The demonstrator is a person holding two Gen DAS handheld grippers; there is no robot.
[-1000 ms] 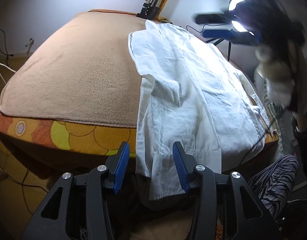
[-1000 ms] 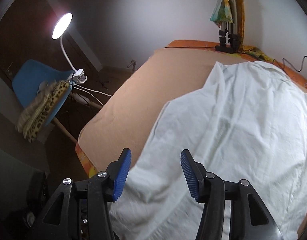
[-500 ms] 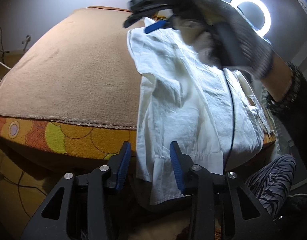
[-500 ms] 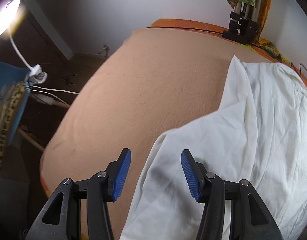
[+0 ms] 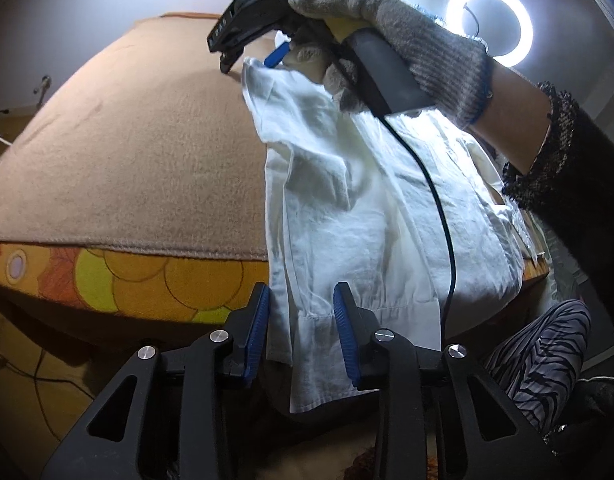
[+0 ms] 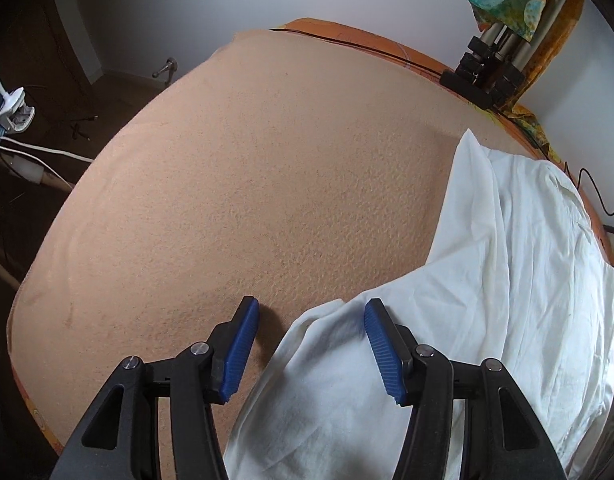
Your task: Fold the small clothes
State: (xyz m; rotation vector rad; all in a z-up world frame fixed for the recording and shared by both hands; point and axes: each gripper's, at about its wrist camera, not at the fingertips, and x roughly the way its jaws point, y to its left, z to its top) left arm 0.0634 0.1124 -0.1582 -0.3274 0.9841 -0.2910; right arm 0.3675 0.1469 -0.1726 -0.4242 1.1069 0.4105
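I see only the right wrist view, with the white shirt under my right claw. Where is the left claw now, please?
Observer: The left claw is at the hem of the white shirt, which hangs over the table's floral edge.
Operator: Is it closed on the cloth?
Observer: No, it is open; the hem lies between its blue pads, not clamped.

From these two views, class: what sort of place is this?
Probably a room at home: a white shirt lies on a beige-blanketed table, lit by a ring light, with cables on the floor.
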